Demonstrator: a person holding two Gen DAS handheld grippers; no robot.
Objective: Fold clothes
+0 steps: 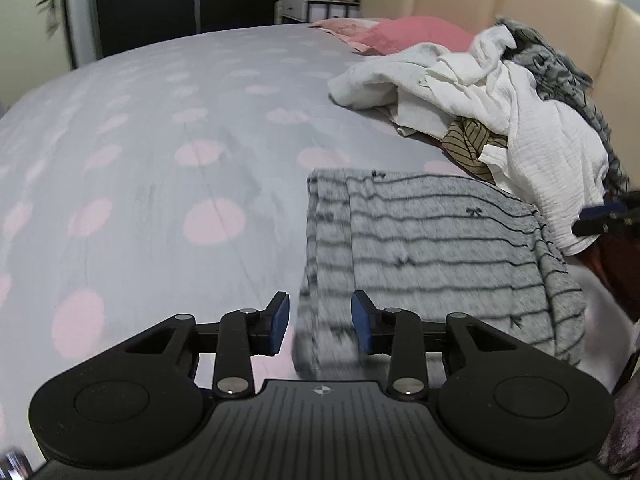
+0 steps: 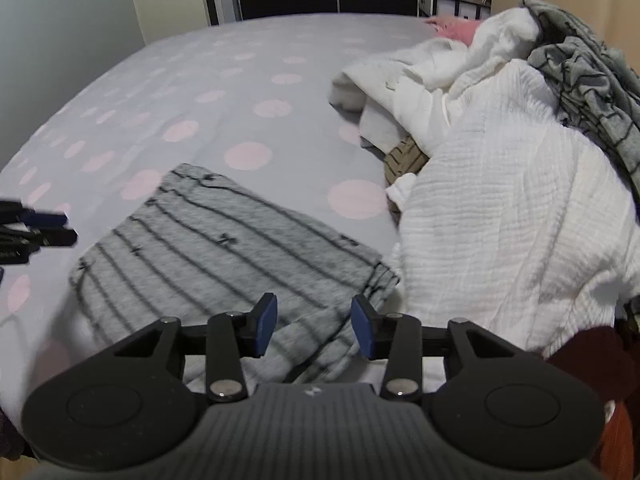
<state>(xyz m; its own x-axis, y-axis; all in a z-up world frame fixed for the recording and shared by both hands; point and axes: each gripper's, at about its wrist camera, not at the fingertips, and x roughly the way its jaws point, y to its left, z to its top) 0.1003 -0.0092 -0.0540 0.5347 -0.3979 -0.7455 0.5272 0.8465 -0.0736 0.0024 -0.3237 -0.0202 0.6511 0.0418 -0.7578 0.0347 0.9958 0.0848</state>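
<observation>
Grey striped garment [image 2: 224,240] lies folded flat on the bed [image 1: 140,140], near edge. Left gripper [image 1: 320,322] and right gripper [image 2: 314,326] both hover parted, apparently holding nothing. Unfolded pile [image 2: 500,200] of white and grey clothes remains at right, untouched.

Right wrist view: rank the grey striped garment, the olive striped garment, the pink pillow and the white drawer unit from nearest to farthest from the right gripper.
1. Grey striped garment, folded, directly beneath the right gripper.
2. Olive striped garment, tucked under the white pile, mid-bed.
3. Pink pillow, far end of the bed.
4. White drawer unit, beyond the bed.
</observation>
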